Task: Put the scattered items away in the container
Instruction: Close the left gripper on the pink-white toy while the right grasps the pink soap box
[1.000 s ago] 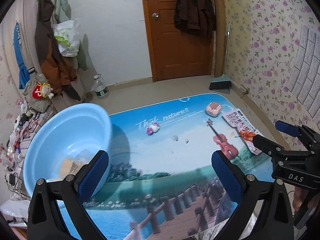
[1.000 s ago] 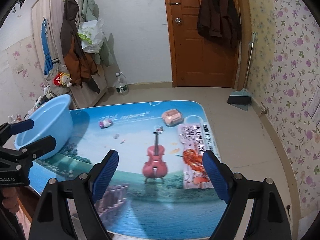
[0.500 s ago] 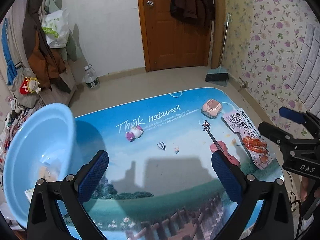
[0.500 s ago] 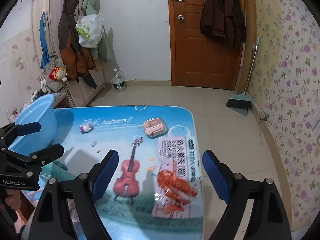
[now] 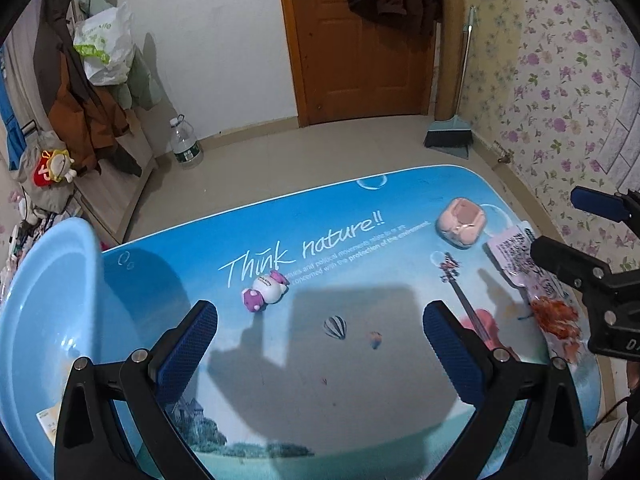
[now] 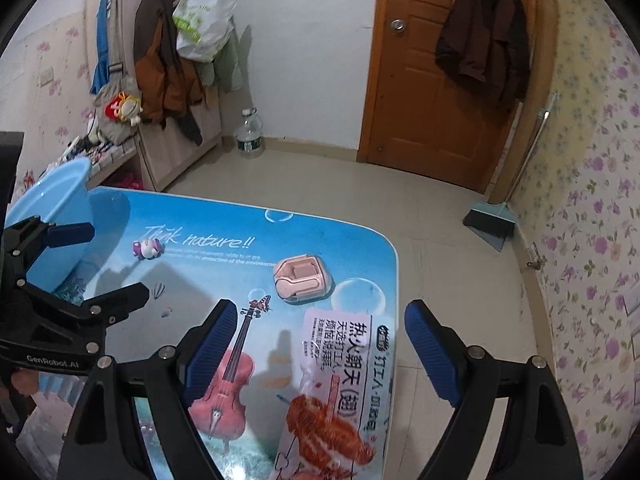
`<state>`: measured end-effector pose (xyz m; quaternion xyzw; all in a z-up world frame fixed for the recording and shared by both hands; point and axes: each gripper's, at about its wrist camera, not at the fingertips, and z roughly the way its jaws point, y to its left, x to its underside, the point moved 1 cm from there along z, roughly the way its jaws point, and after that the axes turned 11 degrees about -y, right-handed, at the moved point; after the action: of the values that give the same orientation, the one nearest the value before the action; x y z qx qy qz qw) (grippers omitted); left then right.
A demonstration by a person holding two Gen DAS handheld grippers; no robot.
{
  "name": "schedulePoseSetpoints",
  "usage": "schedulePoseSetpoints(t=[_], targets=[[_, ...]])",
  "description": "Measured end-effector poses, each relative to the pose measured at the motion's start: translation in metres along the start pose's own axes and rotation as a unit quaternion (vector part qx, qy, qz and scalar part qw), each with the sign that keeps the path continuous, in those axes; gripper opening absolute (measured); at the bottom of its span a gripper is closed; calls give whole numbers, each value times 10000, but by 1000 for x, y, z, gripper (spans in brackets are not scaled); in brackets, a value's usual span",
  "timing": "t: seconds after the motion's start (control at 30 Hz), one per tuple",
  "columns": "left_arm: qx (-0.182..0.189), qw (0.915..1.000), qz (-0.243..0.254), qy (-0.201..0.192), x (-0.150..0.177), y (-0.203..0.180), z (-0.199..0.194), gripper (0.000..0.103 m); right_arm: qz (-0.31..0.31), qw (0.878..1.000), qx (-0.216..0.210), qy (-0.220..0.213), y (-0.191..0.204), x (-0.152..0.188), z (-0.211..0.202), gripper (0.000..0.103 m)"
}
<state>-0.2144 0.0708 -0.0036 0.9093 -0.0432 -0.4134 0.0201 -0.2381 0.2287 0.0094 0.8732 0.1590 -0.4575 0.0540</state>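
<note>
Counter: a low counter (image 5: 360,392) with a printed blue nature scene, a violin and the words "Think nature!!".
Room: tiled floor, a wooden door (image 6: 424,80) with a dark coat hung on it, floral wallpaper, a broom and dustpan (image 5: 450,136) by the wall, a water bottle (image 5: 183,144) on the floor, clothes and a plastic bag hanging at the left.
Container: a light blue basin (image 5: 44,312) stands on the counter's left end; a small packet lies inside it.
Scattered items: a small white-and-purple toy (image 5: 265,290) lies near the printed words; a pink earbud case (image 6: 303,278) sits toward the far right; a snack packet (image 6: 340,392) with a red lobster picture lies along the right edge, just beside the case.
Left gripper (image 5: 320,350): spread wide, holding nothing, above the middle of the counter, toy just ahead of its left finger.
Right gripper (image 6: 316,354): spread wide, empty, fingers straddling the snack packet from above; contact cannot be told.
</note>
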Motion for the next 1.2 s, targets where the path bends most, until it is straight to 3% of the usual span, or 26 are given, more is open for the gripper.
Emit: schedulePoseSetpoints(t=[0.53, 1.2], targets=[[-58, 9996, -109, 244, -3, 10, 38, 103, 291, 9984, -243, 411, 0, -4, 52, 87], [14, 9981, -294, 533, 4, 23, 69, 103, -13, 9971, -327, 692, 10, -3, 89, 86]])
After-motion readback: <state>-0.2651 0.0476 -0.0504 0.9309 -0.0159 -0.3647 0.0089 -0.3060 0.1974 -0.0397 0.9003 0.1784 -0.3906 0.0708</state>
